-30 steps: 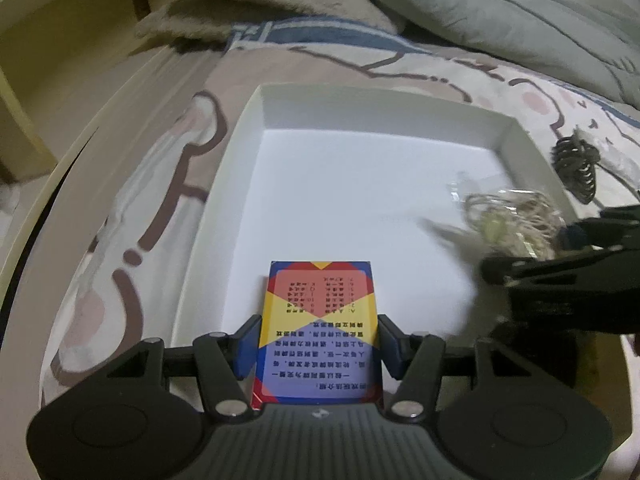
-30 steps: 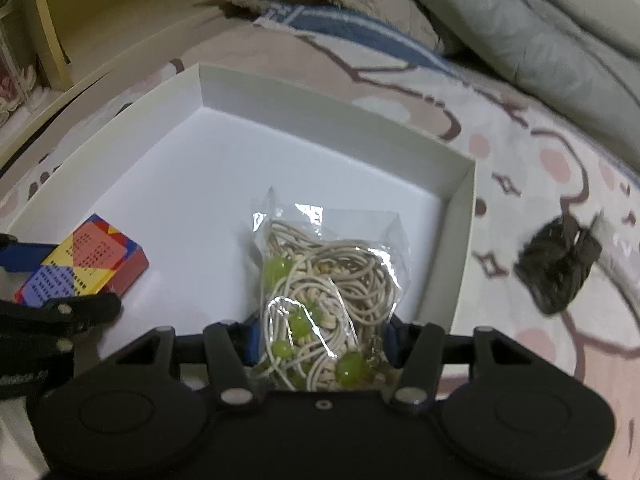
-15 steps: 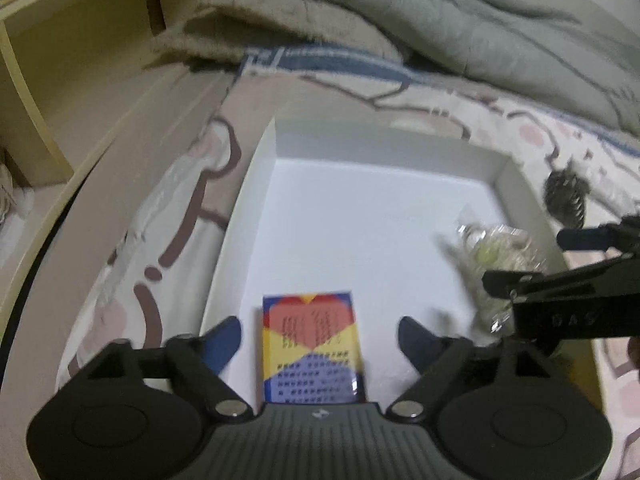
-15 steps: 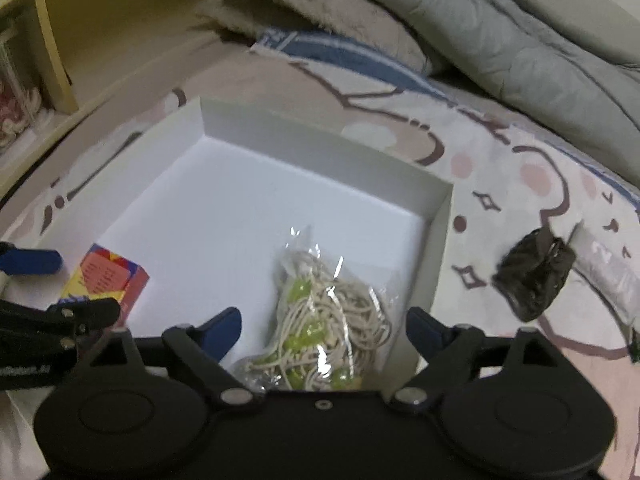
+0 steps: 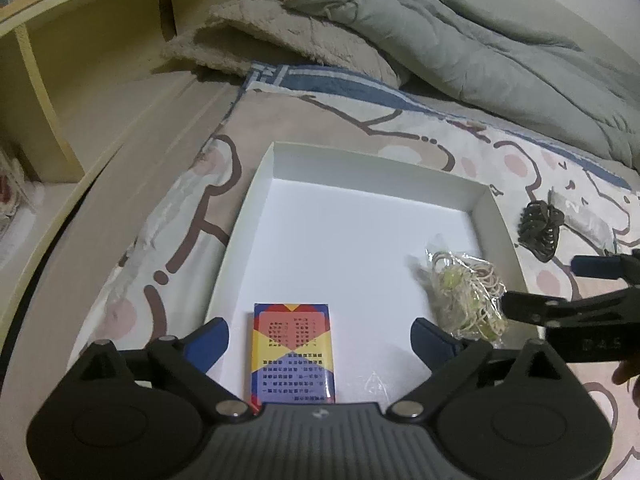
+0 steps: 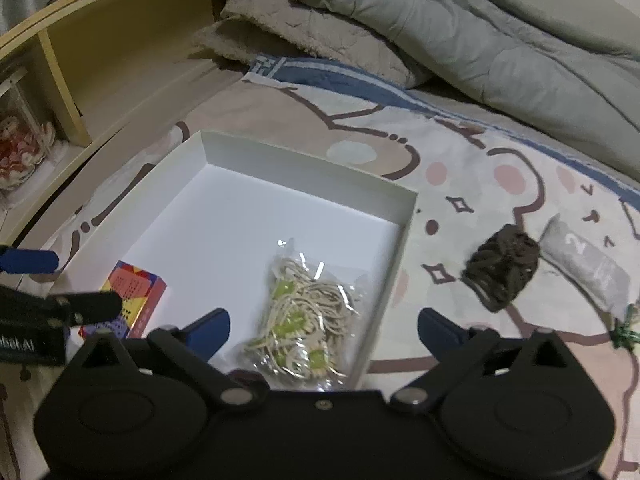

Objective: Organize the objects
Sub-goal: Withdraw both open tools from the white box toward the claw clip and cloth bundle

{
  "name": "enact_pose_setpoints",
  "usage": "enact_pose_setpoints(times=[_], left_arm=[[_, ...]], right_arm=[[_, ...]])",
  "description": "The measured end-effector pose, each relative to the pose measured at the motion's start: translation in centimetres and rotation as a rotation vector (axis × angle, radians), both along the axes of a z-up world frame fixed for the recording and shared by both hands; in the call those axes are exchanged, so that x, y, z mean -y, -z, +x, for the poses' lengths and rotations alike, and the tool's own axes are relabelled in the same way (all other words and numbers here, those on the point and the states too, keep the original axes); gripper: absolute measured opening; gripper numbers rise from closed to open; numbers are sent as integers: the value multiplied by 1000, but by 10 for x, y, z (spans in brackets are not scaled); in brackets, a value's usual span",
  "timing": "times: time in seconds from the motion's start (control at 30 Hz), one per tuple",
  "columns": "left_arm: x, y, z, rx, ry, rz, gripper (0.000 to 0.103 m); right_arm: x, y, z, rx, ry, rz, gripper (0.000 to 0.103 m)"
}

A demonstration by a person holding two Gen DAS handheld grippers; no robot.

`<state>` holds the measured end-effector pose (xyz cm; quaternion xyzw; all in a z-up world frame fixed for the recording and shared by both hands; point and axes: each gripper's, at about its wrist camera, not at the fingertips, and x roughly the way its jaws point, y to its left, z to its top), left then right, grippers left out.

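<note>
A white shallow box [image 5: 276, 164] [image 6: 404, 224] lies on the patterned bedsheet. Inside it lie a red, yellow and blue card pack [image 5: 294, 350] [image 6: 134, 294] at the near left and a clear bag of beige cord with green beads [image 5: 468, 294] [image 6: 304, 320] at the near right. My left gripper [image 5: 320, 340] is open above the card pack, holding nothing. My right gripper [image 6: 324, 332] is open above the bead bag, holding nothing. A dark brown hair claw [image 5: 540, 230] [image 6: 500, 268] lies on the sheet right of the box.
A grey packet [image 6: 588, 268] [image 5: 584, 222] lies beyond the hair claw, with a small green item [image 6: 624, 334] near it. A grey quilt [image 5: 460, 48] and beige blanket [image 5: 280, 44] are piled at the back. A yellow wooden shelf [image 5: 60, 72] runs along the left.
Both grippers opened, letting go of the card pack and the bead bag inside the box, then drew back and up. Both items now rest on the box floor.
</note>
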<state>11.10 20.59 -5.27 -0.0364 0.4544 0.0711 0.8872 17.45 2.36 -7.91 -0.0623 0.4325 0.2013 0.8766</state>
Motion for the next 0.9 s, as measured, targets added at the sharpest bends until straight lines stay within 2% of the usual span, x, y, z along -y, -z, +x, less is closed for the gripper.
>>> enact_pose_setpoints(times=[0.2,0.6,0.9], left_arm=[[1,-9,-13,21,-10,-12,101],[13,-20,-36,37,-4,-10,102],[30,-28,-34,63,13,-3,102]], right_arm=[[18,-18,-13,41,25,8,103],[49,-36,-35,58,57,6,103],[70,-45,-46,73,70,10,103]])
